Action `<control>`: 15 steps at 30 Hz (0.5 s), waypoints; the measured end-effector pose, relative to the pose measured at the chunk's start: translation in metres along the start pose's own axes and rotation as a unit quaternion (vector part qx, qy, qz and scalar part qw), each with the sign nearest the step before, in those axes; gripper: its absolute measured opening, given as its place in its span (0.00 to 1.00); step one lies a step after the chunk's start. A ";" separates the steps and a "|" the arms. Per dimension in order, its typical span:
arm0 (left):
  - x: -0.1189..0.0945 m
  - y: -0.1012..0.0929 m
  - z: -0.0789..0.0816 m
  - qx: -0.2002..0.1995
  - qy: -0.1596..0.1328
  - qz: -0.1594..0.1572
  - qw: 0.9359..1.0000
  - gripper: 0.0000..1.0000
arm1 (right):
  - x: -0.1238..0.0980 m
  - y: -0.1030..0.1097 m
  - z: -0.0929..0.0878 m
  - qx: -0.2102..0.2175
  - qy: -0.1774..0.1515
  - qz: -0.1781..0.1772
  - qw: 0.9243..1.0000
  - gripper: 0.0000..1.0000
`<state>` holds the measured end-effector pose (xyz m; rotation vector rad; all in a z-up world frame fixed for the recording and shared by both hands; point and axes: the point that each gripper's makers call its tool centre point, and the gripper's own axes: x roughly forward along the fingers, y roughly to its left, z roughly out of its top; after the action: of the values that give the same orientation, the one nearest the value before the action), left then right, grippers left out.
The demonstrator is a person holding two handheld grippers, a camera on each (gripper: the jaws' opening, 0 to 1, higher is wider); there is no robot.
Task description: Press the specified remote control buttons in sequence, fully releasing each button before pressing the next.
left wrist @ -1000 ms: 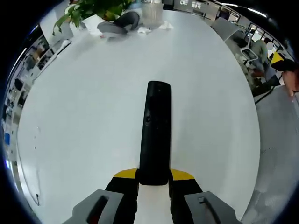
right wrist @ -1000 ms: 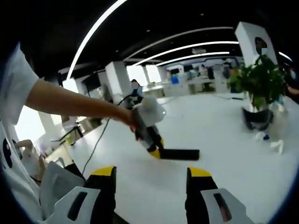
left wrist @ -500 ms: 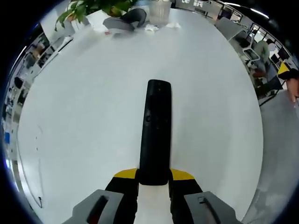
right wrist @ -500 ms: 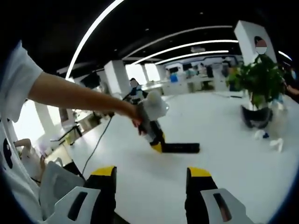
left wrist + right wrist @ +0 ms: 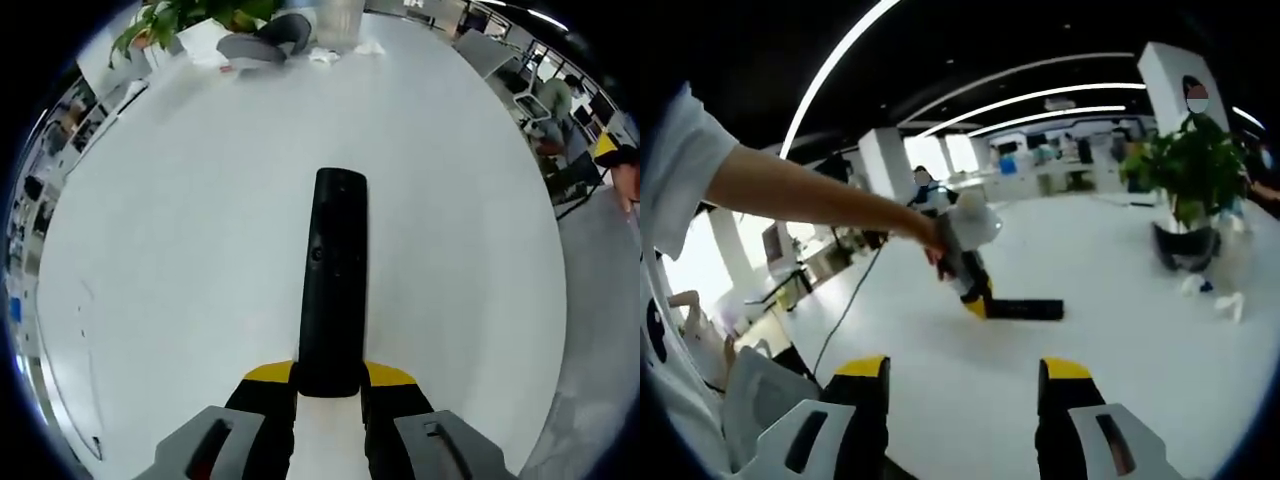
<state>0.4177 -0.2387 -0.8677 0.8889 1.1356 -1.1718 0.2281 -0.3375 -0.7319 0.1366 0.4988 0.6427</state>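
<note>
My left gripper (image 5: 330,392) clamps the remote (image 5: 333,280) by its near end, so I hold it flat and steady on the white table (image 5: 180,260) while my right gripper (image 5: 962,400), jaws apart and empty, comes in squarely over the first button.

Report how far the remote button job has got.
Done: the left gripper is shut on the near end of the black remote, holding it steady over the white table. In hand: the right gripper hangs open, well back from the remote. Left: no press shows now; whether any button was already pressed cannot be told.
</note>
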 end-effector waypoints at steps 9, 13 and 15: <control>0.000 0.008 0.001 0.005 -0.003 0.000 1.000 0.24 | 0.002 0.000 -0.003 -0.003 0.007 -0.001 1.000 0.57; 0.000 0.011 0.001 0.011 0.000 -0.001 1.000 0.24 | 0.003 0.002 -0.005 -0.007 0.012 0.000 1.000 0.57; 0.001 0.013 0.002 0.014 0.005 -0.002 1.000 0.24 | 0.003 0.002 -0.005 -0.009 0.013 0.000 1.000 0.56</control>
<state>0.4305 -0.2380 -0.8682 0.9139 1.1319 -1.1902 0.2267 -0.3342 -0.7367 0.1124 0.5186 0.6502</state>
